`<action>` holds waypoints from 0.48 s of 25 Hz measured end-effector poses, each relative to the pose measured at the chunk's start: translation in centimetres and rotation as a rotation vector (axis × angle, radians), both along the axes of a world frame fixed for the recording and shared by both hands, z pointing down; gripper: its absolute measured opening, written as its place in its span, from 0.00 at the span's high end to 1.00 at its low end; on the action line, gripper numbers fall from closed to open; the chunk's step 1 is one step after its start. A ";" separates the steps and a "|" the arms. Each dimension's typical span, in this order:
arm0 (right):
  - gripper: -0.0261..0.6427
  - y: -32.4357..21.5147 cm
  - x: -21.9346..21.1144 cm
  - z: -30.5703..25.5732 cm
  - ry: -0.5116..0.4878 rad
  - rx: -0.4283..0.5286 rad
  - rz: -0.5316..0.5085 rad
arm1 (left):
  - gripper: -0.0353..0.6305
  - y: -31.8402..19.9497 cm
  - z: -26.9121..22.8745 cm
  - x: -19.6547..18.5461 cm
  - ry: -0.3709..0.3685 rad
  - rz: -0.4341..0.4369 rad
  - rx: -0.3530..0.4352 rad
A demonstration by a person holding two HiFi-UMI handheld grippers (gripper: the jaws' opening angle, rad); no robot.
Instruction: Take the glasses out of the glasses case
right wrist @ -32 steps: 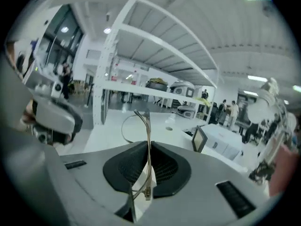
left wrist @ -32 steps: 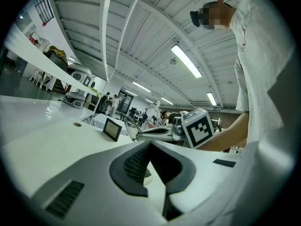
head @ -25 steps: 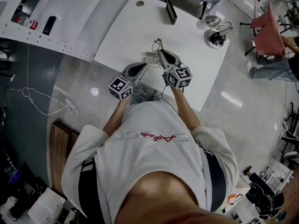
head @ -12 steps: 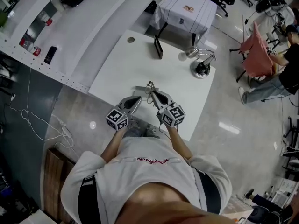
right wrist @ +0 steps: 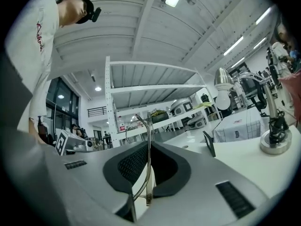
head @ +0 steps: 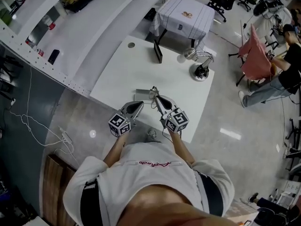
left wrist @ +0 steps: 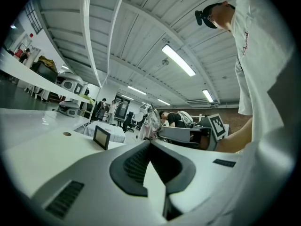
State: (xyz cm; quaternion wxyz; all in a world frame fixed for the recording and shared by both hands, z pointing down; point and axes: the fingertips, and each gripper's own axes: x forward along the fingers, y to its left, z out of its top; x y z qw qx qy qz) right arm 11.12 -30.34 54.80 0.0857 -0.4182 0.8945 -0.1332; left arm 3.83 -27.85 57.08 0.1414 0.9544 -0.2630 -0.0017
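Right tongs (right wrist: 147, 149) clamped on glasses (right wrist: 149, 136); left tongs (left wrist: 150, 144) closed, empty.
Only head view shows case (head: 140, 93), at glasses' 9 o'clock; lenses indistinct.

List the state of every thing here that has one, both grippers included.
left gripper: jaws together, nothing between them.
right gripper: jaws closed on the glasses.
glasses: out of the case, held up off the table.
glasses case: lying flat on the table; open or closed cannot be told.
desk lamp: standing upright; lit or not cannot be told.
small screen: standing upright, dark.
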 end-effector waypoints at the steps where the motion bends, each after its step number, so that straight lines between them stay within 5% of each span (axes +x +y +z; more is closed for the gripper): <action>1: 0.92 0.4 -0.2 -0.1 0.005 0.004 0.001 | 0.94 0.4 -0.1 -0.2 0.003 -0.001 0.003; 12: 0.92 8.3 -5.1 -0.1 0.058 -0.007 0.037 | 0.94 8.9 -0.2 -5.0 0.041 0.005 0.011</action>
